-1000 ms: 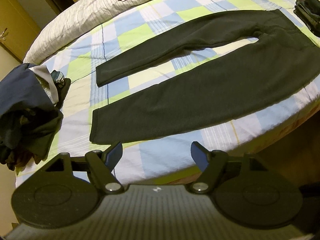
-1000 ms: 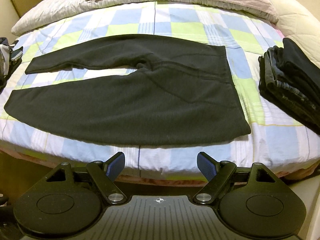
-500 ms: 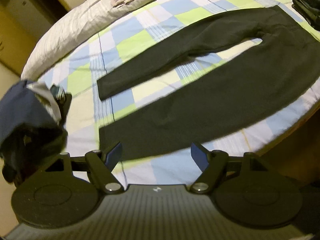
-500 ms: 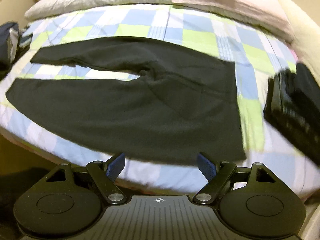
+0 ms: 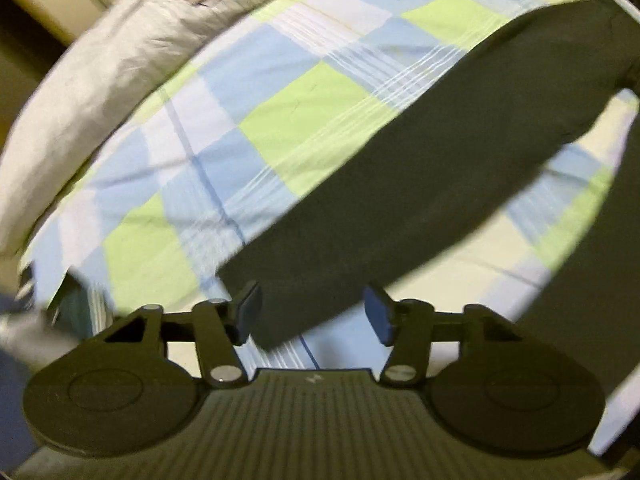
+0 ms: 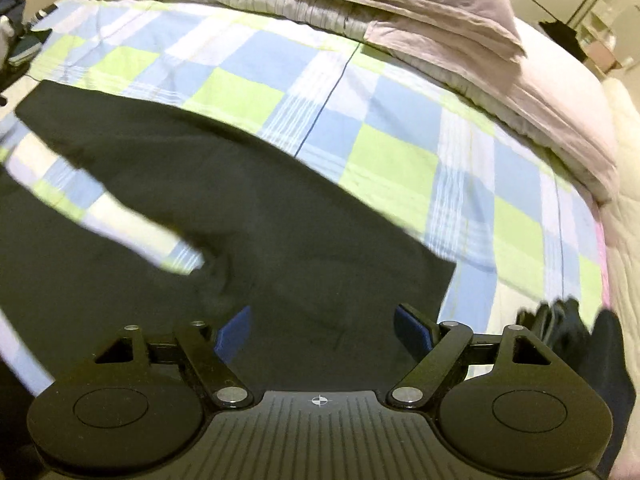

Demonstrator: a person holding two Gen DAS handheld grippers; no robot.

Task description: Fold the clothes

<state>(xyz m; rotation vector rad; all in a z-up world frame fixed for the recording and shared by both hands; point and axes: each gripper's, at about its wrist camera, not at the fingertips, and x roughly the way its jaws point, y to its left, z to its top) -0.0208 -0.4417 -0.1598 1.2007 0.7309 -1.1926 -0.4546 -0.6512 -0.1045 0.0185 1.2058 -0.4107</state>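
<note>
Both grippers wide open, nothing held, over the trousers

Your left gripper (image 5: 312,314) hovers at the far leg's cuff of the dark fleece trousers (image 5: 420,200) lying flat on the checked bed sheet (image 5: 280,100); your right gripper (image 6: 322,330) sits over the waist (image 6: 400,280), 12 o'clock. Pinch sheet along with cloth and the fold will drag.

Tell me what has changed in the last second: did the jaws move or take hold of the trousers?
Both grippers moved forward over the bed: the left gripper toward the far leg's cuff, the right gripper over the waist end of the dark trousers. Neither has grasped anything; both jaws stay open. The trousers lie flat as before on the checked sheet.
</note>
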